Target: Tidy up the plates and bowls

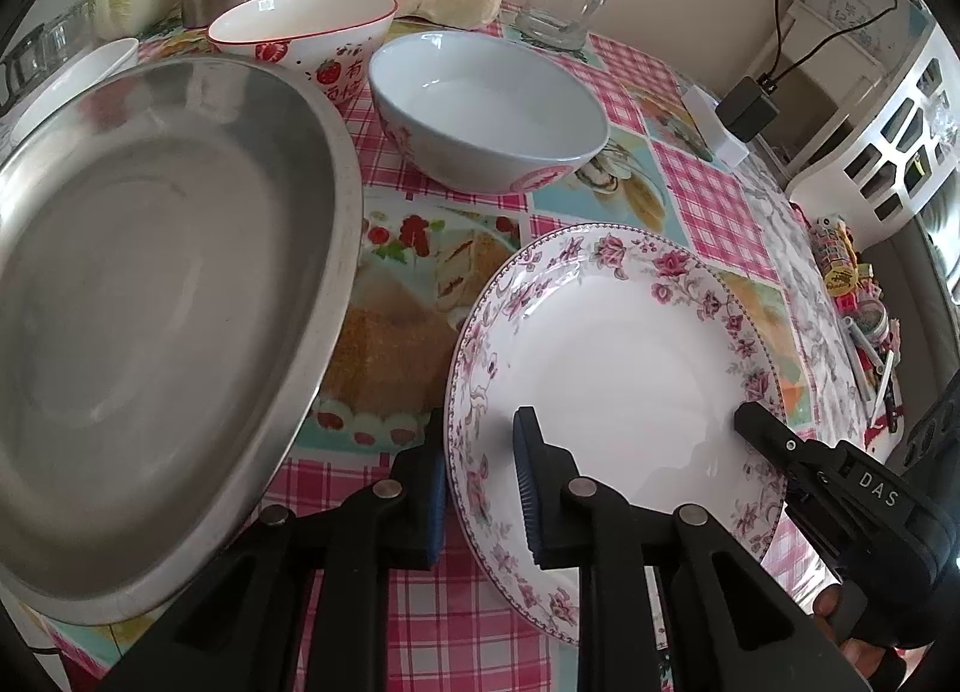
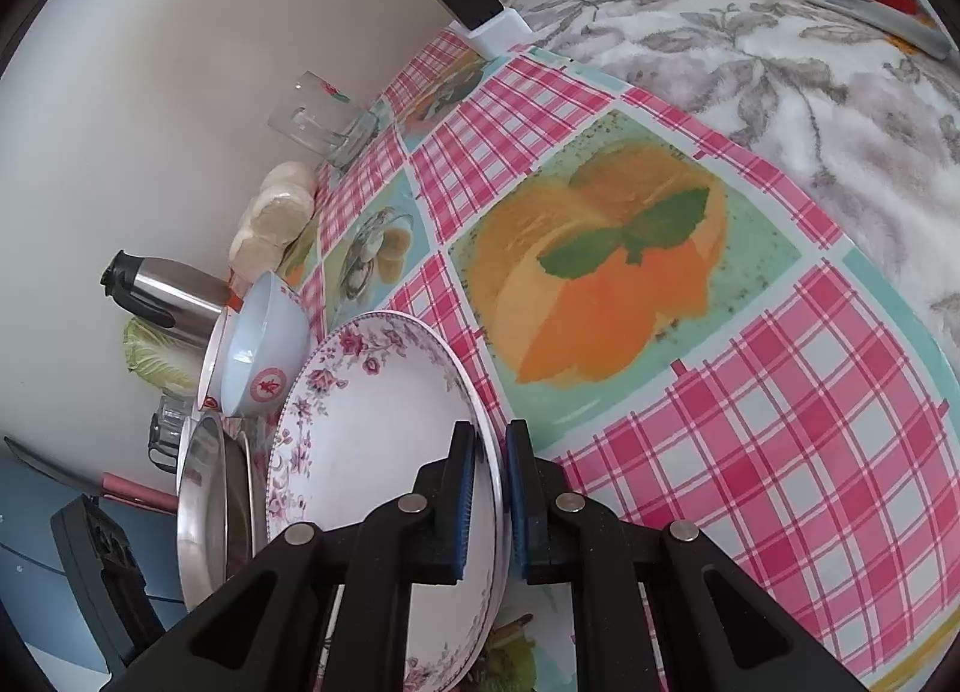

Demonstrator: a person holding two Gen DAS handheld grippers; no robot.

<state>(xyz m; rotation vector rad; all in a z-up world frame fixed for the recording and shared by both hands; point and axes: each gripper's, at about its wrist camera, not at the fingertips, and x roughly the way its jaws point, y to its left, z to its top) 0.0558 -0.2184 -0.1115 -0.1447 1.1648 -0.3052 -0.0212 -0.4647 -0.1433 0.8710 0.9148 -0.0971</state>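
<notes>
The floral plate [image 1: 612, 368] and pale blue bowl [image 1: 486, 110] at upper centre look like glossy glazed ceramic. At left, the metal pan [image 1: 150, 296] has a dull brushed sheen. The checked cloth [image 2: 750, 422] covering the surface looks smooth, slightly shiny plastic.

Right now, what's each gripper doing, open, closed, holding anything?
Left gripper: closed on the floral plate's left rim.
Right gripper: shut on the same plate's rim.

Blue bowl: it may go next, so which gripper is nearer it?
Left. The left gripper grips the floral plate's rim on the side towards the blue bowl; the right gripper clamps the plate's far side.
</notes>
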